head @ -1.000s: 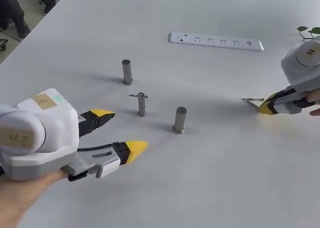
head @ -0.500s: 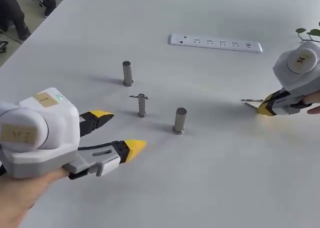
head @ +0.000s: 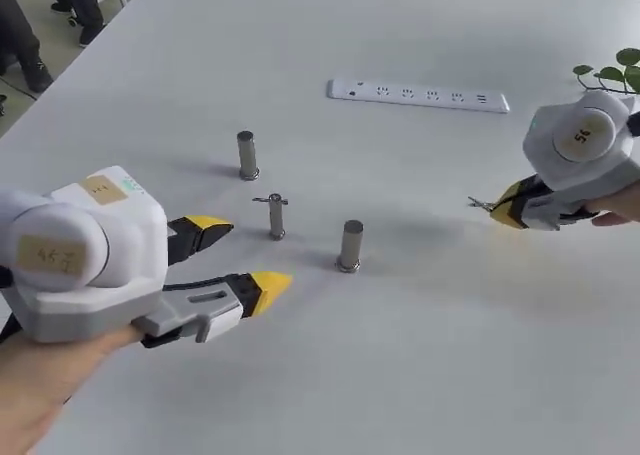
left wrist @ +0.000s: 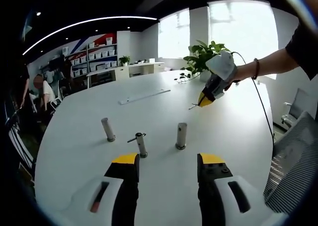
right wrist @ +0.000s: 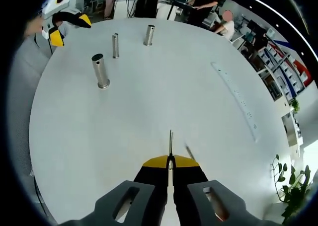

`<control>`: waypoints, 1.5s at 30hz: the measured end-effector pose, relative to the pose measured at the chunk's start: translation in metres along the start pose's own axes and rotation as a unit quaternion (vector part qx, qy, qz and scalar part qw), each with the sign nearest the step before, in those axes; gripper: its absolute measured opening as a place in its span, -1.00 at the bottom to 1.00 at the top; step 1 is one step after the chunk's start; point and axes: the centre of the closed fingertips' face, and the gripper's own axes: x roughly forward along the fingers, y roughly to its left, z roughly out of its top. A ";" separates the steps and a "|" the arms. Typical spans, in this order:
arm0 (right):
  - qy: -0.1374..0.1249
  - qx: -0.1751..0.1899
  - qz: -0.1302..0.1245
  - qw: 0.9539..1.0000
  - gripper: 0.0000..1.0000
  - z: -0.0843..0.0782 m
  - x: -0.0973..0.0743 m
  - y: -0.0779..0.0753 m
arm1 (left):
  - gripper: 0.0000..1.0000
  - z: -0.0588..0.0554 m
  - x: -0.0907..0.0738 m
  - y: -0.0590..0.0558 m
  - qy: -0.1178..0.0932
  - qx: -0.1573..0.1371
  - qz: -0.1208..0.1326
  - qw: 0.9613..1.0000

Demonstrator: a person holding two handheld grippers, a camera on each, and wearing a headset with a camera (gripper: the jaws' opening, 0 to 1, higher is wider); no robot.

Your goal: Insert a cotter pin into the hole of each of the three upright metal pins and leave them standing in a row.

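Three metal pins stand upright on the white table: the far pin (head: 247, 155), the middle pin (head: 276, 216) with a cotter pin through its top, and the near pin (head: 350, 246) with nothing through it. My left gripper (head: 245, 255) hovers open just left of them, its jaws framing the row (left wrist: 141, 144). My right gripper (head: 505, 212) is well to the right of the pins, shut on a thin cotter pin (head: 480, 204). The cotter pin (right wrist: 170, 141) juts straight out from the closed tips toward the near pin (right wrist: 100, 70).
A white power strip (head: 418, 94) lies at the back of the table (head: 400, 355). Green plant leaves (head: 610, 73) reach in at the right edge. People and chairs stand beyond the table's far left corner.
My right gripper has tilted up and drifted a little left toward the pins, keeping hold of the cotter pin. The left gripper has barely moved. The head camera has shifted slightly.
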 end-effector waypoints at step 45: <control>-0.157 -0.221 0.085 0.959 -1.00 0.129 -0.049 0.128 | -0.78 0.031 0.016 -0.070 -0.003 -0.238 -0.192 0.952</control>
